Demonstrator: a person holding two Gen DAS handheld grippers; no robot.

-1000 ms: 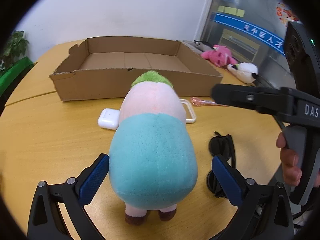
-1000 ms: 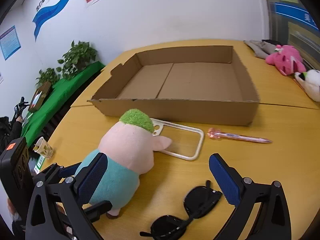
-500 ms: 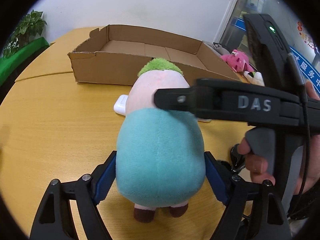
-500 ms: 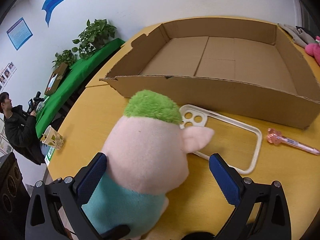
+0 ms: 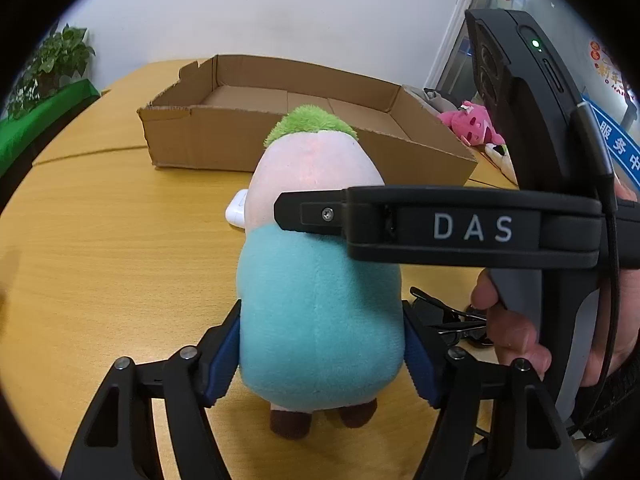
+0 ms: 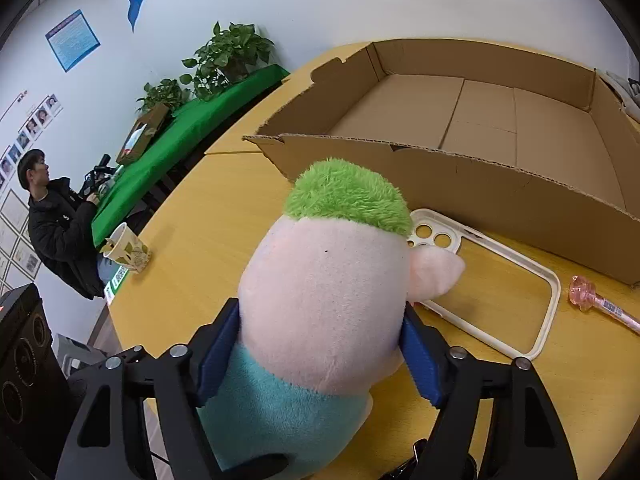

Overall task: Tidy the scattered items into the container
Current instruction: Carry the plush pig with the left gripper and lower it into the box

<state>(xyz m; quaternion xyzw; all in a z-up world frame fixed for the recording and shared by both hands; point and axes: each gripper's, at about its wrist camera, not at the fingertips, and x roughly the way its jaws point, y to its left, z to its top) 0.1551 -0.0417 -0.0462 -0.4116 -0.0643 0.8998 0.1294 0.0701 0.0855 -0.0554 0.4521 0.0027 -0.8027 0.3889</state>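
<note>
**Mia:** Where is the plush toy [image 5: 320, 300] right now?

**Sam:** It stands on its feet on the worktop [image 5: 120, 260], just in front of the cardboard box [image 5: 280, 144]. The box has nothing in it that I can see.

**Mia:** Who has hold of it?

**Sam:** Both. The left tongs [image 5: 322, 360] are pinching its blue tummy, one pad on each side. The right tongs [image 6: 320, 352] are pinching its pink head, just under the green hair.

**Mia:** Is it heavy?

**Sam:** I think not. It looks soft and fluffy, so it should be light. It will squash when you squeeze it, and it won't break if it drops.

**Mia:** Could it slip?

**Sam:** Maybe. Fuzzy and round things can slide out of a pinch. The middle of the tummy is fat, so that looks like the best spot to hold. The head is rounder, so I'd trust that hold less.

**Mia:** What else is lying there?

**Sam:** A white phone case [image 6: 500, 292] and a pink pen [image 6: 600, 306] beside the toy, a white earbud case [image 5: 236, 210] peeking out behind it, and dark sunglasses [image 5: 452, 320] near the right hand [image 5: 516, 332].
</note>
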